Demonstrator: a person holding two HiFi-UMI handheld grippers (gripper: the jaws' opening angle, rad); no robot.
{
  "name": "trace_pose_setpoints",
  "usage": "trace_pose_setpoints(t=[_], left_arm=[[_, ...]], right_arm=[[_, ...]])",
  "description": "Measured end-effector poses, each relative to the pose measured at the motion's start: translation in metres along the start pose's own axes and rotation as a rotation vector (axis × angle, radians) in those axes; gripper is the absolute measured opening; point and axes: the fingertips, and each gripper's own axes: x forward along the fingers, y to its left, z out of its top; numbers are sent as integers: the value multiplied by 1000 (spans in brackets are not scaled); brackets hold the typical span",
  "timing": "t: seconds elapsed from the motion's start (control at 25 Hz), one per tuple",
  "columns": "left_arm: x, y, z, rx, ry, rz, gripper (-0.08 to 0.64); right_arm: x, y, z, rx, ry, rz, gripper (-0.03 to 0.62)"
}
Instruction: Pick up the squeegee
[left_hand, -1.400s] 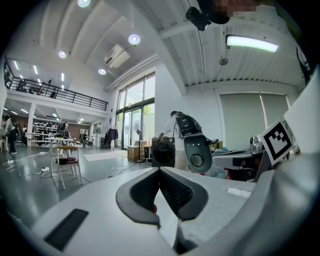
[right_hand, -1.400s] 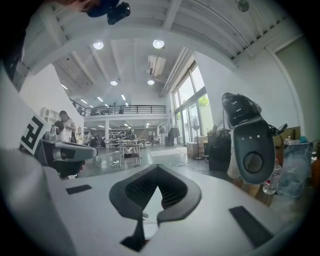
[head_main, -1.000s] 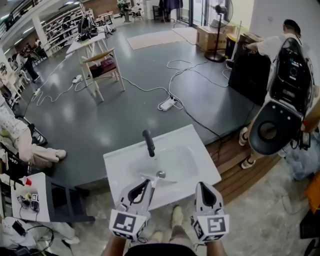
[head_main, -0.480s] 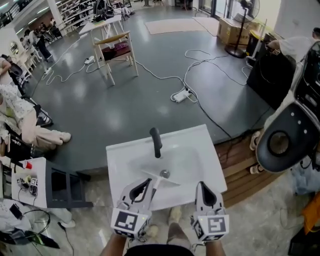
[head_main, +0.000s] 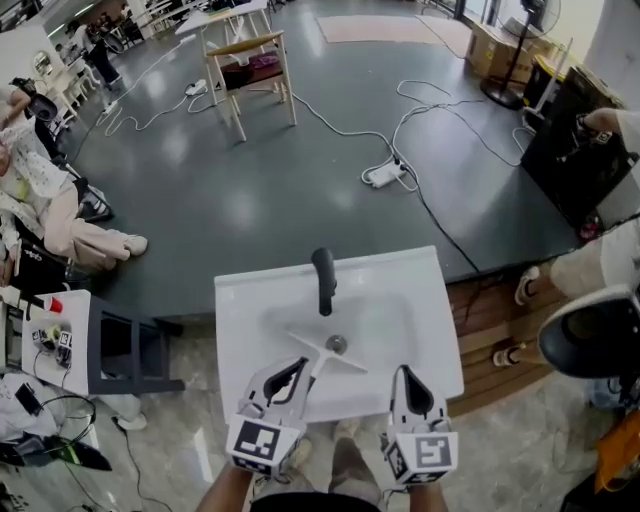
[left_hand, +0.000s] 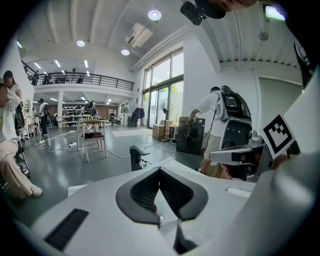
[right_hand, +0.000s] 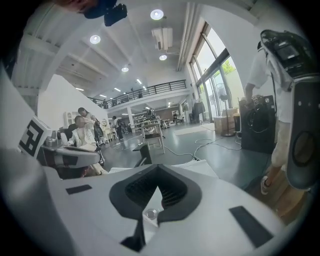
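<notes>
**Both grippers closing in on the sink, neither one holding anything**

Since a second ago both grippers have come down and forward over the white sink, which now fills more of the lower middle of the head view. The person with the bulky pack has slid off towards the right edge.

The squeegee lies flat in the basin at lower centre. Its blade runs slantwise just beside the drain, and its handle trails down and left. It is below the black faucet.

The left gripper sits at the bottom left of centre with its tip just beside the end of that handle. Its jaws are pressed together with nothing between them, so I judge it is lining up on the handle, not gripping it. They will have to part before any grab. The right gripper hangs to the right, well apart from the squeegee. Its jaws are likewise together and empty, and it looks to be merely along for the approach.

Only the head view shows the squeegee and how near the left tip is to it. The left gripper in its own view looks nearly level across the sink top to the faucet and the hall. The right gripper in its view does the same. Those two views do confirm the closed jaws, which the head view leaves vague.
</notes>
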Motion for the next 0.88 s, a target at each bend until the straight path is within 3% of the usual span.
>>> trace_pose_setpoints(t=[0.88], left_arm=[[68, 10, -105, -60, 231, -27, 3]], right_arm=[[55, -25, -90, 67, 156, 14, -3]])
